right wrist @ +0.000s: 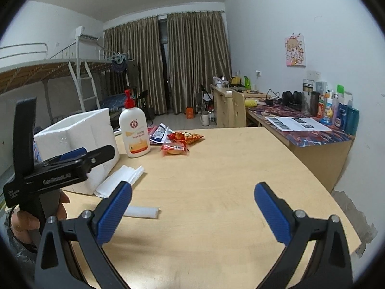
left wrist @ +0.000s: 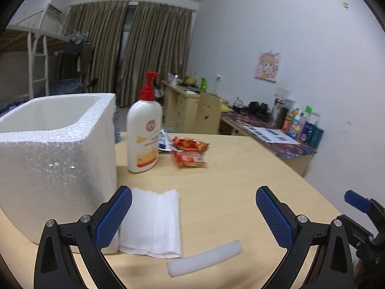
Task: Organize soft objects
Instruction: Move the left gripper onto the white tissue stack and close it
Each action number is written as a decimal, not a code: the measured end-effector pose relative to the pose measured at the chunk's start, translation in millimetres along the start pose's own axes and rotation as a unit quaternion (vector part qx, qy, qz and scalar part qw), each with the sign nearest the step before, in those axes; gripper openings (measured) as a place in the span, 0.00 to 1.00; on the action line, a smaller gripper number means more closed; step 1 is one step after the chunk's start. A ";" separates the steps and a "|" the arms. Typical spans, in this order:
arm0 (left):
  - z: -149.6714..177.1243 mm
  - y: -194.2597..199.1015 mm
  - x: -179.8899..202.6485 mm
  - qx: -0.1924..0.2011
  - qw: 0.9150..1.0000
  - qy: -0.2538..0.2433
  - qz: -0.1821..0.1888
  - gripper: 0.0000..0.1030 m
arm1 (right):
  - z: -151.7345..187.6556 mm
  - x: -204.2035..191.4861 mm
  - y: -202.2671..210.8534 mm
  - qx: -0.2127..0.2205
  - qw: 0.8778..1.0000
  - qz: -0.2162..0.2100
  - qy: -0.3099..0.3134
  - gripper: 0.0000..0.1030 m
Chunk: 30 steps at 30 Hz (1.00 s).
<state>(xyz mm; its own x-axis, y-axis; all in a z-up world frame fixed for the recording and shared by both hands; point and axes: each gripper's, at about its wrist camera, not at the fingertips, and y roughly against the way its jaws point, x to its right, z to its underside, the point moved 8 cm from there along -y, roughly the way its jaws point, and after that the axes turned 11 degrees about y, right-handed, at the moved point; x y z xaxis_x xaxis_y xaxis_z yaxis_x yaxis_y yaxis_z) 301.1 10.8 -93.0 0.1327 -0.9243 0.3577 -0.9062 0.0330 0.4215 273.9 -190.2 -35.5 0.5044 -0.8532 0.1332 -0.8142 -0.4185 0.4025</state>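
My left gripper (left wrist: 193, 192) hovers open over the wooden table (left wrist: 228, 168), nothing between its fingers. Just below its left finger lies a folded white soft sheet (left wrist: 154, 221), touching the white foam box (left wrist: 55, 149). A short white foam strip (left wrist: 204, 261) lies in front of the sheet. Two red snack packets (left wrist: 190, 144) and a blue-white packet (left wrist: 164, 142) rest beside a pump lotion bottle (left wrist: 144, 130). My right gripper (right wrist: 193, 187) is open and empty over bare table, to the right of the sheet (right wrist: 122, 178) and strip (right wrist: 144, 212).
The foam box (right wrist: 77, 132) stands open-topped at the table's left. A hand (right wrist: 24, 221) holds the left gripper's handle. A cluttered desk (right wrist: 312, 130) with papers and bottles adjoins the table at the right. A bunk bed and curtains are far behind.
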 end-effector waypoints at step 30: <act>6.0 -49.9 -41.2 -0.085 0.993 -0.022 -0.079 1.00 | 1.0 -30.8 -63.6 -0.069 0.995 -0.051 0.044 1.00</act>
<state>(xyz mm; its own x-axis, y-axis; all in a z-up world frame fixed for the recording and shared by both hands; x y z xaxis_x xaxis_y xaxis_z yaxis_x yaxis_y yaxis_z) 338.4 45.0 -133.7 0.2456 -0.9390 0.2407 -0.7939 -0.0524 0.6058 309.9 -137.6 -66.1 0.6109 -0.7749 0.1625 -0.7132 -0.4494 0.5379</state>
